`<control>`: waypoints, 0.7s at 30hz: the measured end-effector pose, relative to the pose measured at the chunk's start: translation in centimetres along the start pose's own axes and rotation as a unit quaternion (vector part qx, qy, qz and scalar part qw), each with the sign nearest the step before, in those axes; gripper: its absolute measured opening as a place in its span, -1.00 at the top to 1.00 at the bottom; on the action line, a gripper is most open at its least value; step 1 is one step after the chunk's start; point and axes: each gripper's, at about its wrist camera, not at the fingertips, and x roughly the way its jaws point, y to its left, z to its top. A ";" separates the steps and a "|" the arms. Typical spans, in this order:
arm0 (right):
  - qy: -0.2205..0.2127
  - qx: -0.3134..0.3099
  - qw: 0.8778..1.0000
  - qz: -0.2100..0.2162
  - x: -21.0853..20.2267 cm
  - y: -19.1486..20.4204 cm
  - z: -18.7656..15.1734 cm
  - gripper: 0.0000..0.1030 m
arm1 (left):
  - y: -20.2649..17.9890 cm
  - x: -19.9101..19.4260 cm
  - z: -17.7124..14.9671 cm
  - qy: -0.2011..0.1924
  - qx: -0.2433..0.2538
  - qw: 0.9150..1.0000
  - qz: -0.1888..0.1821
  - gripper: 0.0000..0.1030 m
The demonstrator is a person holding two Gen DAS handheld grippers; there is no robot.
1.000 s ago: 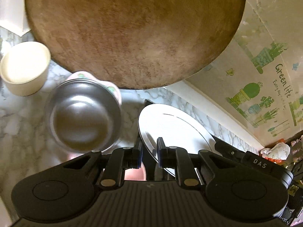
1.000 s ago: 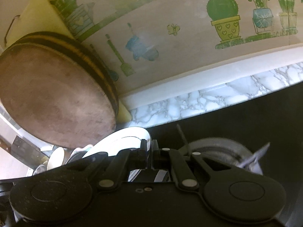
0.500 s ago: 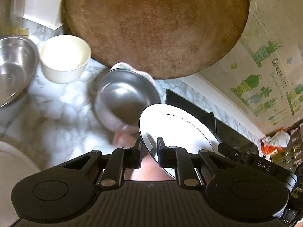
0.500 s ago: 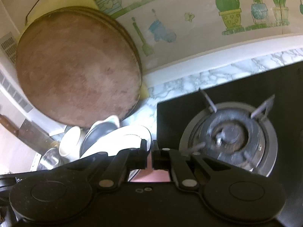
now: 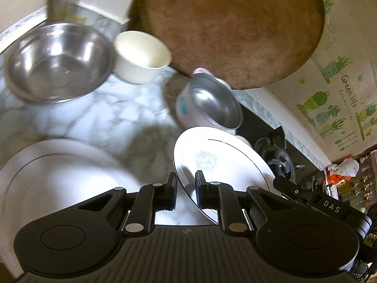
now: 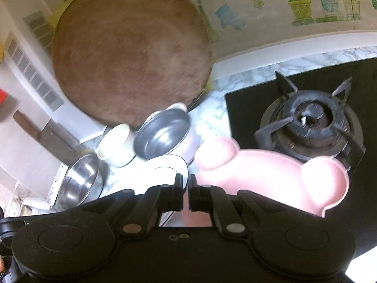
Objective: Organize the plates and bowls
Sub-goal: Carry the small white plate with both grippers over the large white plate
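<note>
My left gripper (image 5: pixel 186 184) is shut on the rim of a white plate (image 5: pixel 219 162), held tilted above the marble counter. A larger white plate (image 5: pixel 61 172) lies on the counter at lower left. My right gripper (image 6: pixel 186 186) is shut on the edge of a pink bear-shaped plate (image 6: pixel 266 174), held above the stove edge. A steel-lined bowl (image 5: pixel 212 103) with a pale pink outside stands ahead, also seen in the right wrist view (image 6: pixel 165 134). The held white plate shows in the right wrist view (image 6: pixel 162 167).
A large steel bowl (image 5: pixel 56 61) and a cream bowl (image 5: pixel 141 55) stand at the back left. A round wooden board (image 5: pixel 231 26) leans on the wall. A black gas stove with burner (image 6: pixel 311 120) lies right. A knife (image 6: pixel 42 132) sits far left.
Both grippers have pulled back and up from the board with their plates. The large steel bowl, the big white plate and the pink plate have come into view.
</note>
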 end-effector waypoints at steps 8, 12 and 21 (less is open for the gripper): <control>0.020 -0.006 1.000 0.018 0.7 3.5 -3.6 0.90 | 5.5 -2.5 -2.0 0.009 -0.031 0.999 0.012 0.73; 0.032 -0.009 0.999 0.021 1.0 5.1 -5.3 0.90 | 7.8 -3.6 -3.1 0.017 -0.047 0.999 0.014 0.73; 0.039 -0.033 0.998 0.028 1.0 8.3 -8.3 0.91 | 12.2 -5.2 -4.9 0.028 -0.081 0.996 0.019 0.72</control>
